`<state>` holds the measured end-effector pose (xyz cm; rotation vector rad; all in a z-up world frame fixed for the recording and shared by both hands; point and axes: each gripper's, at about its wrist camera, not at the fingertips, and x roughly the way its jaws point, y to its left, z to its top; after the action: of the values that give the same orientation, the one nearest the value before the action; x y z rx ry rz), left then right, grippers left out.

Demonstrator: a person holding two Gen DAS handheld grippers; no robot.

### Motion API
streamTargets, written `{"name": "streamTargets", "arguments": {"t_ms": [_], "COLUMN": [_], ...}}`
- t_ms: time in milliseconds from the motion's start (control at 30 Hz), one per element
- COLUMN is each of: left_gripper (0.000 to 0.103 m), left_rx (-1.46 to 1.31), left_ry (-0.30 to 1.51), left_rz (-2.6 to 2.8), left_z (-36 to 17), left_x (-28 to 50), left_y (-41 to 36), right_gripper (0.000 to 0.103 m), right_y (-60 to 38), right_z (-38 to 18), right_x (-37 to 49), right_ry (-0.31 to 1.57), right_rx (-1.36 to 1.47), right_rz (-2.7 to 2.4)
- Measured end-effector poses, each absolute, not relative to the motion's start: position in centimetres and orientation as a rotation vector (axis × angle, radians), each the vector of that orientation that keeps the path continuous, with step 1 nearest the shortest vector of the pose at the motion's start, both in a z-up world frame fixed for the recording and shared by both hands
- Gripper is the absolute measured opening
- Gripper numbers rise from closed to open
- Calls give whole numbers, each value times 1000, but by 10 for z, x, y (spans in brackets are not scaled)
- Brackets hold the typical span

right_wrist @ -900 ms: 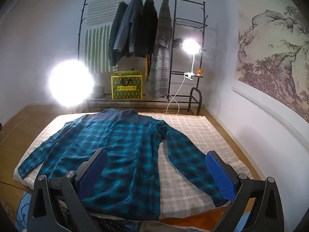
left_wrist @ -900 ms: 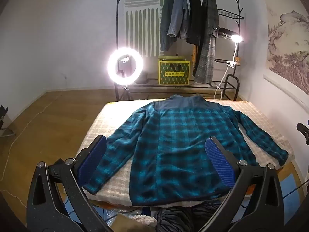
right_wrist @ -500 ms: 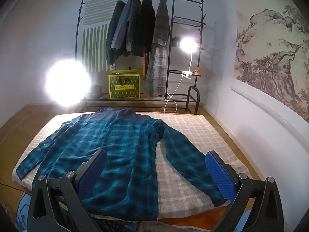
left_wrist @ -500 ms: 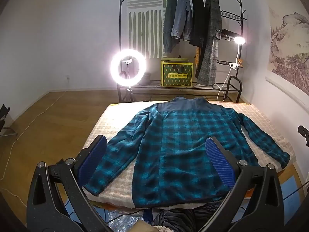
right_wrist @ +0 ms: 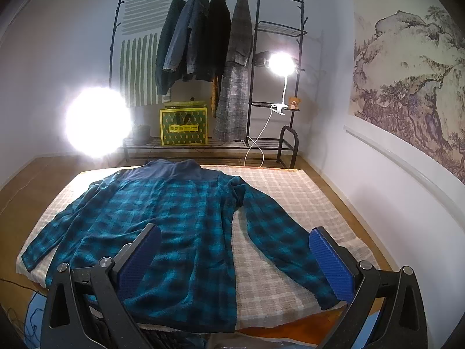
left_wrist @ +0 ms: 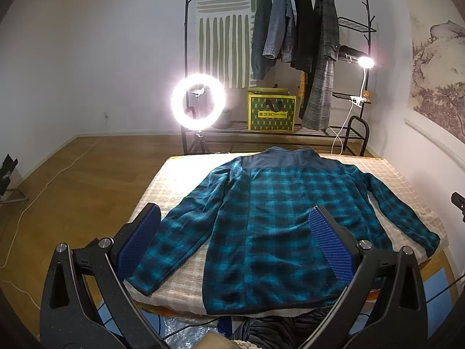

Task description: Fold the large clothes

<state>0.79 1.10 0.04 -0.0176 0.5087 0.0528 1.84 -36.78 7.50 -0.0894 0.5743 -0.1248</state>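
A teal and dark plaid shirt (left_wrist: 279, 212) lies flat on a low table covered with a pale checked cloth (left_wrist: 186, 174), collar at the far end, both sleeves spread out to the sides. My left gripper (left_wrist: 232, 232) hovers open above the near hem, its blue pads (left_wrist: 142, 232) wide apart with nothing between them. In the right wrist view the same shirt (right_wrist: 174, 215) fills the left half of the cloth (right_wrist: 290, 192). My right gripper (right_wrist: 234, 250) stands open above the shirt's right sleeve (right_wrist: 279, 235) and side, empty.
Behind the table stands a black clothes rack (left_wrist: 290, 29) with several hung coats, a yellow-green box (left_wrist: 271, 113), a ring light (left_wrist: 198, 101) and a clip lamp (left_wrist: 365, 61). A cable (left_wrist: 43, 192) runs over the wooden floor at left. A wall (right_wrist: 392, 203) lies close at right.
Both wrist views have tilted up and pulled back a little, so the shirt sits lower in the frames. Both grippers stay wide open and the shirt has not moved.
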Motion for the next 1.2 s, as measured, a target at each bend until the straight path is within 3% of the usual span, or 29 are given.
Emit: {"name": "streamTargets", "arguments": {"t_ms": [1200], "left_gripper": [103], "left_rx": [-34], "left_ry": [509], "left_rz": [69], "left_z": [-7], "left_x": [18], "left_y": [23], "right_gripper": [103], "right_y": [-366], "right_z": [78], "right_x": [30], "right_ry": [564], "right_rx": [-88], "right_rz": [-155]}}
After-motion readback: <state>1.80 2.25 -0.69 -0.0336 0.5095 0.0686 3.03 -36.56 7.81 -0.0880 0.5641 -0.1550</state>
